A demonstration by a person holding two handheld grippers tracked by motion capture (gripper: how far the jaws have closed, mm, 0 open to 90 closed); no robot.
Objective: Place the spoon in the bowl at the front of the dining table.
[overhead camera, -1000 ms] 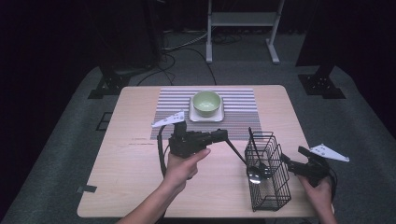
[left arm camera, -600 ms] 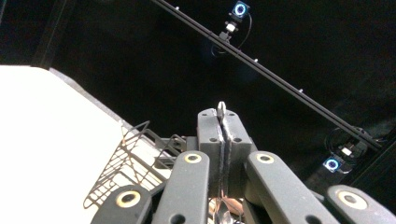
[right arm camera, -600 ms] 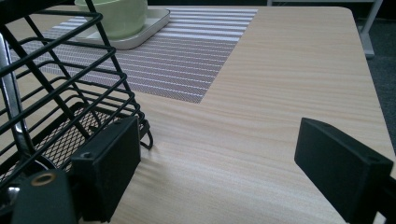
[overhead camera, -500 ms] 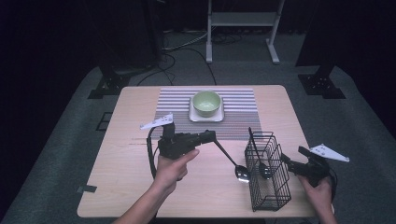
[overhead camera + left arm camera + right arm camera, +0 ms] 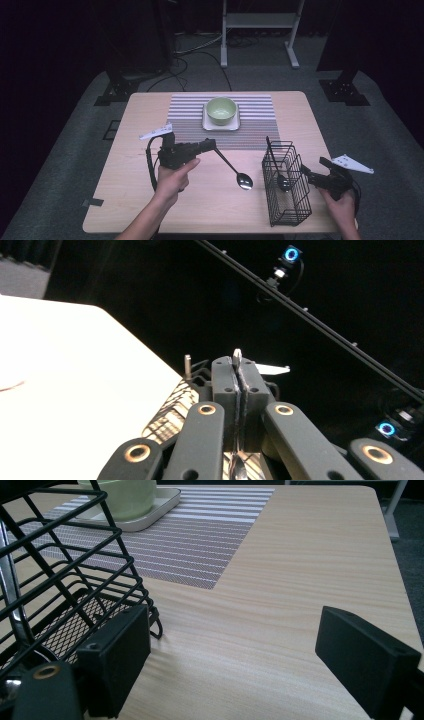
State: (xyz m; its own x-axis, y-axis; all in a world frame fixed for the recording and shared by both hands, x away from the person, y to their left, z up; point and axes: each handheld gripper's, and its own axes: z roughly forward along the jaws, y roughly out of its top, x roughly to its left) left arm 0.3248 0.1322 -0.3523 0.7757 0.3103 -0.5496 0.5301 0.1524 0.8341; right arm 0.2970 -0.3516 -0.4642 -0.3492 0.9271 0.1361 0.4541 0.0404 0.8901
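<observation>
We take the wire basket (image 5: 286, 182) as landmark. Nearest us, the right tool (image 5: 311, 176) sits just right of the basket at the surface's (image 5: 150, 210) front edge, jaws spread wide with nothing between them; one pad is close by the basket's wire wall. Left of the basket, the left tool (image 5: 212, 146) is clamped on the handle of a spoon (image 5: 235, 168), bowl end pointing toward the basket. Beyond the basket, a green bowl (image 5: 221, 110) on a striped mat (image 5: 260, 112).
</observation>
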